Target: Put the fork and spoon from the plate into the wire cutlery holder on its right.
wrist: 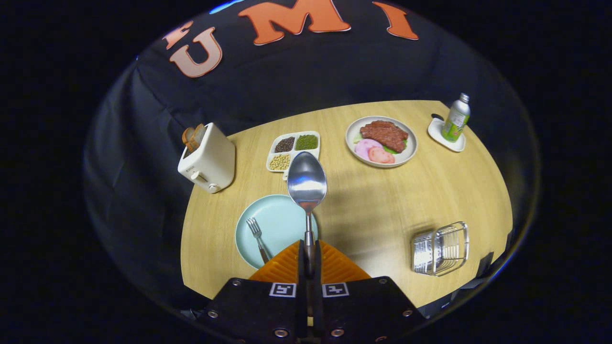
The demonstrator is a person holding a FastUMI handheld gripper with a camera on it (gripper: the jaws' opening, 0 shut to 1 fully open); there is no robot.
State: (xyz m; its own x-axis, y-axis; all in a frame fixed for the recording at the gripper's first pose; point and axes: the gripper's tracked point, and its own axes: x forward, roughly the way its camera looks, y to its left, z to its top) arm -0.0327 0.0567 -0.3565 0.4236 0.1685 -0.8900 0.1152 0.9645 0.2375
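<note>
My gripper [309, 253] is shut on the handle of a metal spoon [307, 181], held well above the table. The spoon's bowl points away from me and hangs over the far right edge of a pale blue plate [277, 217]. A metal fork [257, 239] lies on that plate, just left of my orange fingers [287, 265], tines pointing away. The wire cutlery holder [440, 248] stands on the wooden table to the right of the plate, well apart from the fingers. I cannot see anything inside it.
A cream toaster [208, 157] with bread stands at the left table edge. Beyond the spoon is a divided dish of beans [292, 149]. A plate of meat and ham [381, 141] and a bottle [455, 118] on a white coaster sit farther right.
</note>
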